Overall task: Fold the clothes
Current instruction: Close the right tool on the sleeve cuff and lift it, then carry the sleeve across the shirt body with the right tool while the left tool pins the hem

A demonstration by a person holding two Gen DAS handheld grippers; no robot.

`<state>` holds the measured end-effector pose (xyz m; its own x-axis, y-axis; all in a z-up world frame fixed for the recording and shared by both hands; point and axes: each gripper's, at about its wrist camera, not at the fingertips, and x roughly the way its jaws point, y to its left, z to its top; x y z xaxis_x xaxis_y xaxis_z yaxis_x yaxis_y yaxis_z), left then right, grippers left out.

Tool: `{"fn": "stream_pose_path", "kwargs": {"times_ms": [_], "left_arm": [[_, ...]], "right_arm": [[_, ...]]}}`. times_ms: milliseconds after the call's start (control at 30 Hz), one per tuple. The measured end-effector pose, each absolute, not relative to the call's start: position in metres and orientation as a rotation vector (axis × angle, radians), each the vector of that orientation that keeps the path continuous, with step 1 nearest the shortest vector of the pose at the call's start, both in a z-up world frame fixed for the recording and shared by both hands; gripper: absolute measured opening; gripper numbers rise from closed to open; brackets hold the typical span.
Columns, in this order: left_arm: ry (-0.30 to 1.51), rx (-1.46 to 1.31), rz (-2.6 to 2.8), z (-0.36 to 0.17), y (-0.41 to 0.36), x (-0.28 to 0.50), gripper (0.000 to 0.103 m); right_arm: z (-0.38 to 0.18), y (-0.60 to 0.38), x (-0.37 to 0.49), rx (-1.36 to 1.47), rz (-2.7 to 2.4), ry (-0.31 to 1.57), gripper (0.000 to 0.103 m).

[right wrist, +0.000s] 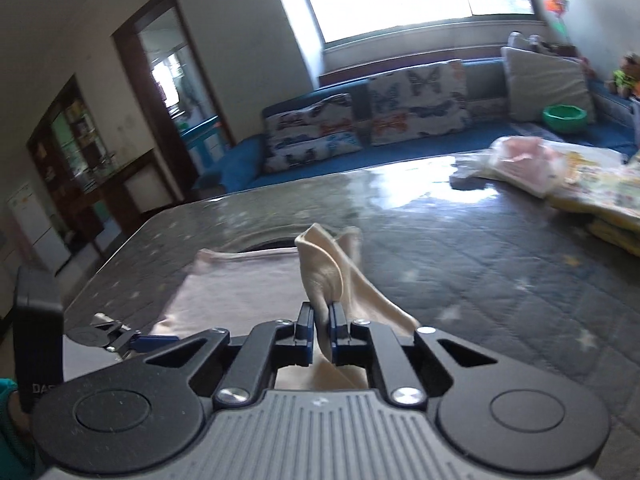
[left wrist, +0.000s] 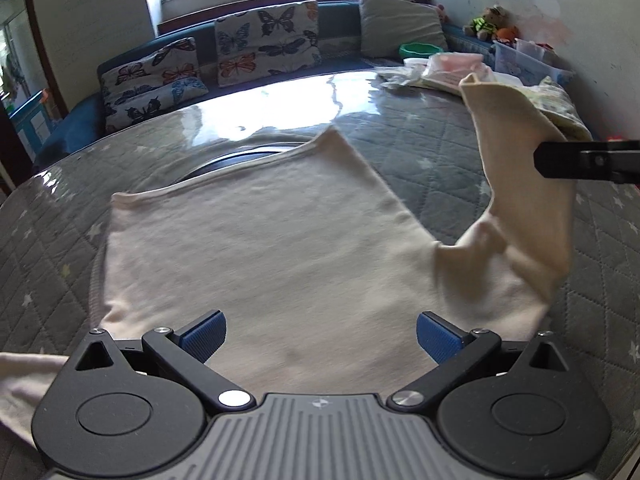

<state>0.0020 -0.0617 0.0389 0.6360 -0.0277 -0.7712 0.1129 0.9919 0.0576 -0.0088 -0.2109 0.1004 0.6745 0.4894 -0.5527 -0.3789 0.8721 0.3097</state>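
Observation:
A cream long-sleeved shirt (left wrist: 260, 240) lies flat on the grey quilted table (left wrist: 432, 160). My left gripper (left wrist: 320, 336) is open and empty, low over the shirt's near edge, blue pads apart. My right gripper (right wrist: 322, 330) is shut on the shirt's right sleeve (right wrist: 324, 272) and holds it lifted off the table. In the left wrist view the raised sleeve (left wrist: 516, 184) hangs from the right gripper's black finger (left wrist: 560, 164) at the right edge. The shirt's body (right wrist: 236, 288) also shows in the right wrist view, with the left gripper (right wrist: 132, 340) at its near edge.
A pile of folded clothes (left wrist: 452, 68) sits at the table's far right, also in the right wrist view (right wrist: 580, 176). A blue sofa with butterfly cushions (left wrist: 264, 40) runs behind the table. A green bowl (right wrist: 564, 118) and a clear bin (left wrist: 528, 60) stand beyond the pile.

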Motion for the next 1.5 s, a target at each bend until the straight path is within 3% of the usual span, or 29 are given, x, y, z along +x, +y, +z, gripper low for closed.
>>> {"fn": "stream_pose_path", "kwargs": {"times_ms": [633, 1000, 1100, 1267, 1400, 1500], "left_arm": [[0.801, -0.096, 0.096, 0.052, 0.081, -0.038, 0.103], [0.791, -0.105, 0.06, 0.054, 0.077, -0.04, 0.103], [0.792, -0.09, 0.03, 0.052, 0.067, -0.038, 0.099], [0.804, -0.052, -0.048, 0.046, 0.043, -0.033, 0.082], [0.816, 0.006, -0.097, 0.038, 0.025, -0.029, 0.078], [0.834, 0.034, -0.12, 0.031, 0.016, -0.025, 0.07]], "right_arm": [[0.07, -0.058, -0.03, -0.005, 0.7, 0.803, 0.007], [0.069, -0.077, -0.055, -0.086, 0.701, 0.789, 0.025], [0.068, -0.105, -0.058, -0.134, 0.612, 0.773, 0.025], [0.058, -0.162, -0.039, -0.052, 0.456, 0.806, 0.025], [0.05, -0.186, -0.027, 0.036, 0.446, 0.836, 0.025], [0.041, -0.189, -0.022, 0.073, 0.469, 0.857, 0.03]]}}
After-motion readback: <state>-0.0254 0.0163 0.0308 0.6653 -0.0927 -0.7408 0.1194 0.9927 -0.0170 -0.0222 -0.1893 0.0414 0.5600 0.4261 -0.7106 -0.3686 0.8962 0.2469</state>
